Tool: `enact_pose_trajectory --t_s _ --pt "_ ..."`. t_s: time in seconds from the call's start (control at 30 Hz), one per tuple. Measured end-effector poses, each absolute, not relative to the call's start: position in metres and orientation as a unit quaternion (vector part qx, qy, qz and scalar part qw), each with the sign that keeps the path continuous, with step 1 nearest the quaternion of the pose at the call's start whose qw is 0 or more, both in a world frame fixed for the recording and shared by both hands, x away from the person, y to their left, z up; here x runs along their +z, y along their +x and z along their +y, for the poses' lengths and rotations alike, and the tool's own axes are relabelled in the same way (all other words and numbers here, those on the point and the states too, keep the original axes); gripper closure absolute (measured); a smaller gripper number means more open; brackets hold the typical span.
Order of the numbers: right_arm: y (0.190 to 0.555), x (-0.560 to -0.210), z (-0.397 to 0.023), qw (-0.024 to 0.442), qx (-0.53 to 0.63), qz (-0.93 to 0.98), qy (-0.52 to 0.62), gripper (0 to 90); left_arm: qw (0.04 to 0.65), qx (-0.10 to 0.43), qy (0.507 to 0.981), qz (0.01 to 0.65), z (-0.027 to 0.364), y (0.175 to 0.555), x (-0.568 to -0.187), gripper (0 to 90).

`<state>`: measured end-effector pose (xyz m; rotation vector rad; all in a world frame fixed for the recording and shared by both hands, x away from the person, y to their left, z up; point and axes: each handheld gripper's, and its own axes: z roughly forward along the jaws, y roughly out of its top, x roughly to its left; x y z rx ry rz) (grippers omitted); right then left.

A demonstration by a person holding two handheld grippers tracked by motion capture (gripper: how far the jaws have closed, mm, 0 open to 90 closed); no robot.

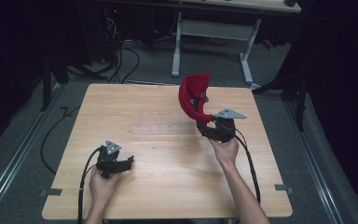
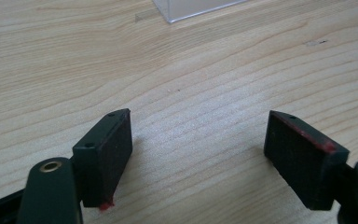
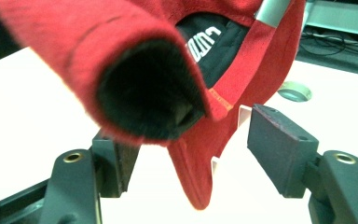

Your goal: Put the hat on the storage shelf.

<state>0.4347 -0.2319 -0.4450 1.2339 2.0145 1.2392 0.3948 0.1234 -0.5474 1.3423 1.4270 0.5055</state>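
Observation:
A red cap (image 1: 193, 95) with a black lining hangs above the far right part of the wooden table (image 1: 121, 196), its brim pointing down. My right gripper (image 1: 205, 127) is just below and in front of it. In the right gripper view the cap (image 3: 121, 51) droops between the jaws of the right gripper (image 3: 196, 149), which stand wide apart and open; the brim covers the tip of the left jaw. A grey rod (image 3: 270, 10) shows at the cap's top. My left gripper (image 1: 128, 161) rests low over the near left of the table, open and holding nothing (image 2: 198, 154).
A clear plastic box (image 2: 191, 9) lies flat on the table (image 2: 214, 84) ahead of the left gripper, faintly visible mid-table (image 1: 161, 128). A round grey disc (image 3: 294, 91) sits behind the cap. Desk legs and cables occupy the floor beyond the far edge.

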Motion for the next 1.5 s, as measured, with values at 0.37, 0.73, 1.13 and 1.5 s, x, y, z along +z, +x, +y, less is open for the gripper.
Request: enact_pose_trajectory --t_s 0.37,0.73,1.13,1.5 --pt "0.417 -0.437 -0.250 0.247 0.464 0.727 0.442 35.4 0.531 0.212 0.561 0.599 0.124 0.395 -0.547 23.8" --pt "0.400 -0.424 -0.269 0.258 0.466 0.718 0.448 40.2 0.531 0.212 0.562 0.598 0.124 0.395 -0.547 23.8" --pt "0.383 -0.427 -0.303 0.265 0.462 0.696 0.482 44.5 0.531 0.212 0.561 0.599 0.124 0.395 -0.547 23.6" --pt "0.369 -0.438 -0.324 0.266 0.464 0.682 0.499 45.2 0.531 0.212 0.561 0.599 0.123 0.395 -0.547 23.5"
